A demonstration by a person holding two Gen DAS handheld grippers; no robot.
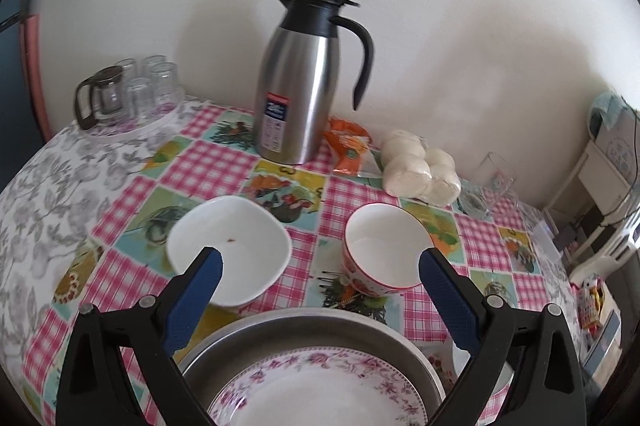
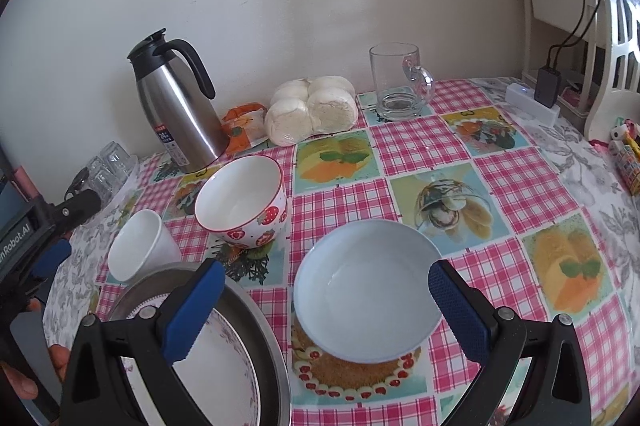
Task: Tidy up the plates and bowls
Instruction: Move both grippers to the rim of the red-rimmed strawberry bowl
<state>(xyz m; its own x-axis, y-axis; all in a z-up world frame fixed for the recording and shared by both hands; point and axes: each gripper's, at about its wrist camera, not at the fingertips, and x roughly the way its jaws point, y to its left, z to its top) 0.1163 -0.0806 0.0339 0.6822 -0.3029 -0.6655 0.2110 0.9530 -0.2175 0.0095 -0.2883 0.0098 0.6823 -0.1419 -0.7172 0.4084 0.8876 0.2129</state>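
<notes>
In the left wrist view, the left tool [image 1: 320, 264] hung over the table [image 1: 60, 185] with its blue-padded fingers [image 1: 200, 290] spread wide apart and nothing between them. Directly below it sat a flowered plate [image 1: 320, 390] inside a metal pan [image 1: 320, 330]. Beyond the left finger lay a white square bowl [image 1: 240, 250]; beyond the right finger stood a strawberry bowl [image 1: 384, 246], tilted a little toward the camera. A steel thermos jug [image 1: 304, 81] stood upright near the wall, with an orange packet [image 1: 348, 145] and a bag of white buns [image 1: 420, 169] just beside it. A tray of glasses [image 1: 136, 93] sat at the far left.

In the right wrist view, the right tool [image 2: 326, 288] also hovered with its fingers [image 2: 460, 306] parted — gripping nothing. Between them, lower down on the table, rested a plain white round bowl [image 2: 368, 286]. The metal pan [image 2: 260, 326] with the flowered plate [image 2: 220, 366] lay to the left, partly behind the left finger. The strawberry bowl [image 2: 244, 201] stood farther back, and the white square bowl [image 2: 140, 246] beside it. A glass mug [image 2: 400, 81] stood upright near the wall — well apart from the bowls. The left tool [image 2: 44, 226] showed at the left edge.
</notes>
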